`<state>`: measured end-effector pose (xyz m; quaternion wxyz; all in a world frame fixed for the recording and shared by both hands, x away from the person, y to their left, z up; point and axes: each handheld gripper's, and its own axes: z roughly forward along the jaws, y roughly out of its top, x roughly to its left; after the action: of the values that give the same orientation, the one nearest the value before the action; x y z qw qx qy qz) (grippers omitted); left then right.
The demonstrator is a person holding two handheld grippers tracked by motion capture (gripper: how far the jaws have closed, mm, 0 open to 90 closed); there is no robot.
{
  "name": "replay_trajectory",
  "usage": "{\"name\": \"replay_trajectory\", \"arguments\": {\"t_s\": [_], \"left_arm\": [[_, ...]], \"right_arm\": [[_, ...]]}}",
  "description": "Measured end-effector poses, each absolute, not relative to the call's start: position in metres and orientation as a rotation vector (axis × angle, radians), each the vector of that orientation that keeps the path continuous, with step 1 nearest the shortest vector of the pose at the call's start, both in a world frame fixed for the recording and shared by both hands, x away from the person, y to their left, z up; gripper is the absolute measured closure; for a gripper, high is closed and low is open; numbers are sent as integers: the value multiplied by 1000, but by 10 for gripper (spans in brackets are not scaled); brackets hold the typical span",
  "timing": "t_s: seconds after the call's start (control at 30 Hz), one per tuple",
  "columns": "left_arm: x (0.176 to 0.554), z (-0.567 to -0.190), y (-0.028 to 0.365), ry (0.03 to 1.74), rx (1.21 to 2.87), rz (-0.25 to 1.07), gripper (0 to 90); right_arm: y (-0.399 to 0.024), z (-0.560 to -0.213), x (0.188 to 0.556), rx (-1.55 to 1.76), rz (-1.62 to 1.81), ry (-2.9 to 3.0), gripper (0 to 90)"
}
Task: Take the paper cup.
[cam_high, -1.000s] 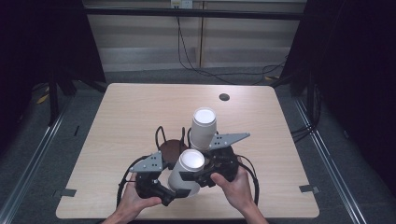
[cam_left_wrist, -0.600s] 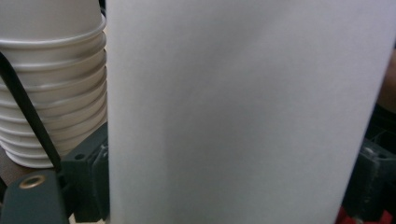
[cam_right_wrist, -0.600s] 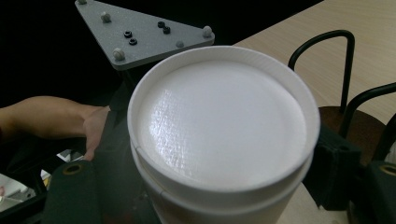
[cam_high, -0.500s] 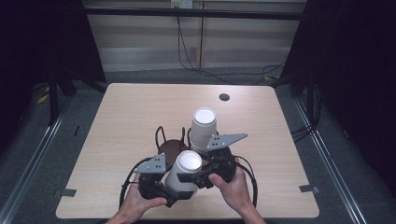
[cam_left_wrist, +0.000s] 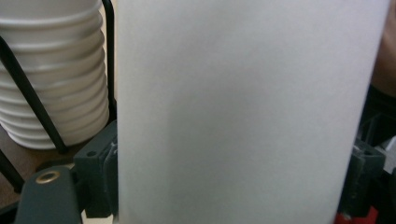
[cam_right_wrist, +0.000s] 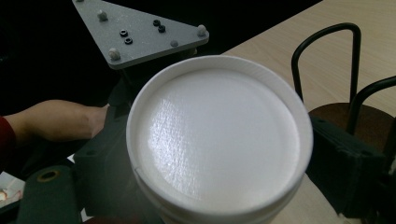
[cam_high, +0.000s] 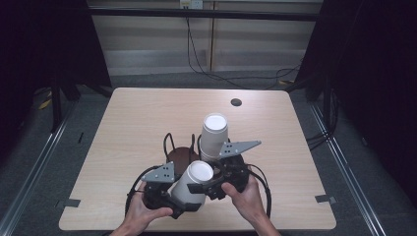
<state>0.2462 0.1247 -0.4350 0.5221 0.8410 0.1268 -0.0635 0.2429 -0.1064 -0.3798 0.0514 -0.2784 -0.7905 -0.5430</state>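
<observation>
A white paper cup (cam_high: 195, 183) lies tilted above the table's front, base up, held from both sides. My left gripper (cam_high: 183, 198) is shut on its lower wall, which is the broad white surface (cam_left_wrist: 243, 107) in the left gripper view. My right gripper (cam_high: 205, 187) is shut on it near the base (cam_right_wrist: 219, 140), with one dark jaw on each side of the round bottom. Just behind stands a stack of upside-down white cups (cam_high: 214, 135) in a black wire holder on a brown base (cam_high: 178, 155); their ribbed rims (cam_left_wrist: 51, 93) are close at the left.
The wooden table (cam_high: 123, 128) has a small dark hole (cam_high: 236, 102) near its far edge. Black wire loops (cam_right_wrist: 327, 46) of the holder rise right beside the held cup. Cables (cam_high: 260, 182) trail around both hands. Dark floor and rails surround the table.
The held cup has drifted slightly toward the front edge and tilted a little more. The left hand has closed in under it. The stack in the holder has not moved.
</observation>
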Motion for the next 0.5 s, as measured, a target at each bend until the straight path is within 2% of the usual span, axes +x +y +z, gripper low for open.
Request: {"name": "replay_trajectory", "arguments": {"t_s": [0.5], "left_arm": [[251,-431,134,341,2097,-170,166]], "right_arm": [[-121,-376,242,-827,-1684,-2396,139]]}}
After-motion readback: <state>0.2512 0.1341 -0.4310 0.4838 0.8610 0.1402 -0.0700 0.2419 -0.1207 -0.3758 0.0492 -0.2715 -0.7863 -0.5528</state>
